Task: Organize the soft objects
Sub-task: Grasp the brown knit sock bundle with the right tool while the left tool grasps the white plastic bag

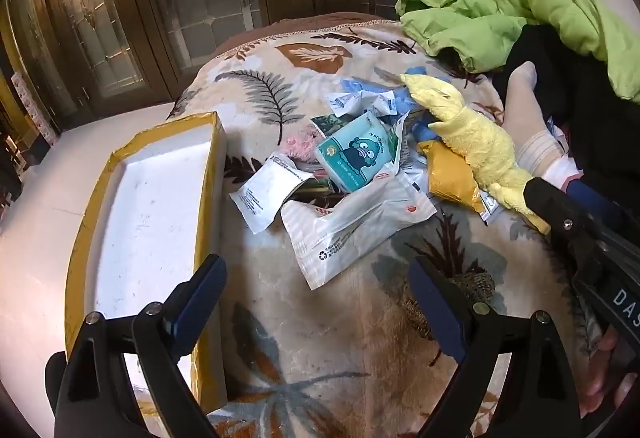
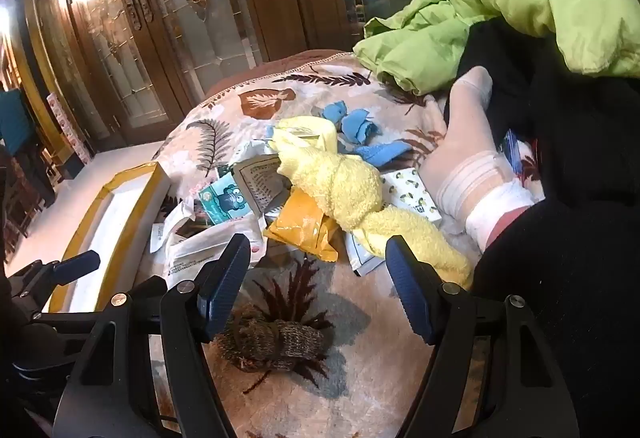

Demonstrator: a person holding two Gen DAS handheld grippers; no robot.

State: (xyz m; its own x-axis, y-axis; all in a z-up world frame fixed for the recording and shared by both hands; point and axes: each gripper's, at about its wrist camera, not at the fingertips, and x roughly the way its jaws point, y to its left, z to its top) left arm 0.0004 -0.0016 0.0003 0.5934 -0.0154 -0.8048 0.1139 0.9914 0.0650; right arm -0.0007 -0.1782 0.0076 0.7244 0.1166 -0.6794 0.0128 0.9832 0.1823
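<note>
Both grippers stand released, jaws wide apart and gripping nothing. The left gripper (image 1: 316, 302) hangs over bare blanket (image 1: 320, 338) beside the white tray (image 1: 152, 206) with yellow edging. The right gripper (image 2: 320, 286) hangs above a knotted brown knit sock (image 2: 272, 346) lying on the blanket. Beyond it, a knotted yellow towel (image 2: 344, 194) lies across a heap of packets, touching a yellow pouch (image 2: 300, 226). Blue cloth (image 2: 360, 130) lies behind the heap; a green jacket (image 2: 500, 10) lies further back.
</note>
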